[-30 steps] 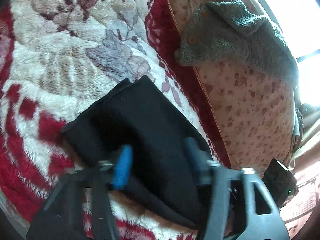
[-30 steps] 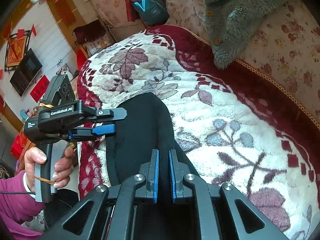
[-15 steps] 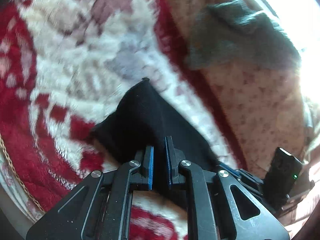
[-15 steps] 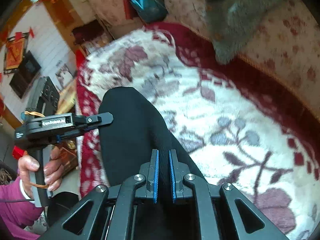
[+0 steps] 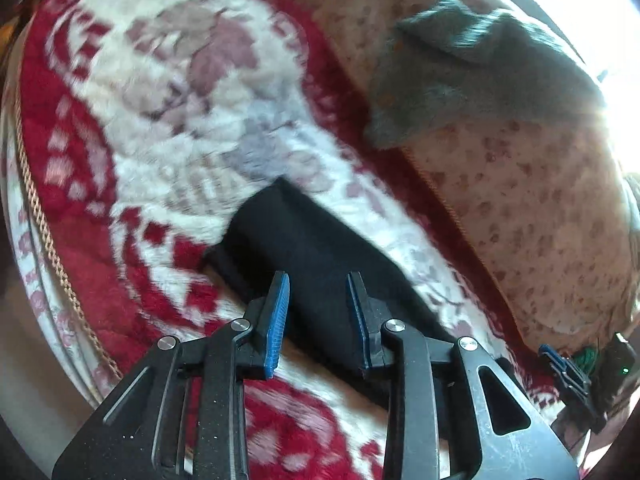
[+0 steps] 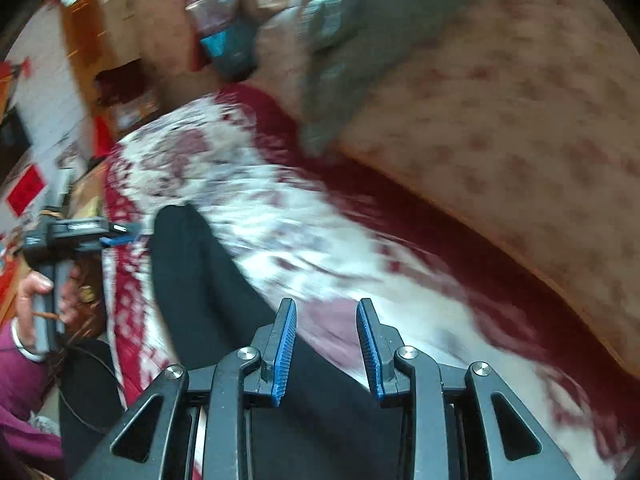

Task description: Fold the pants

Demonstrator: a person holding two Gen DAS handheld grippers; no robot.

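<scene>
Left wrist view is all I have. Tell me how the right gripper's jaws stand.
Observer: The right gripper is open, jaws apart, holding nothing.
Operator: Report who holds the left gripper.
Observer: A hand in a purple sleeve grips its handle, off the blanket's edge.
Operator: Name what lies beyond the blanket.
Observer: A teal bag, blurred, at the far end.

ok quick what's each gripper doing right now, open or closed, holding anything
Left gripper: open, holding nothing, over the black pants.
Right gripper: open, holding nothing, above the pants.
</scene>
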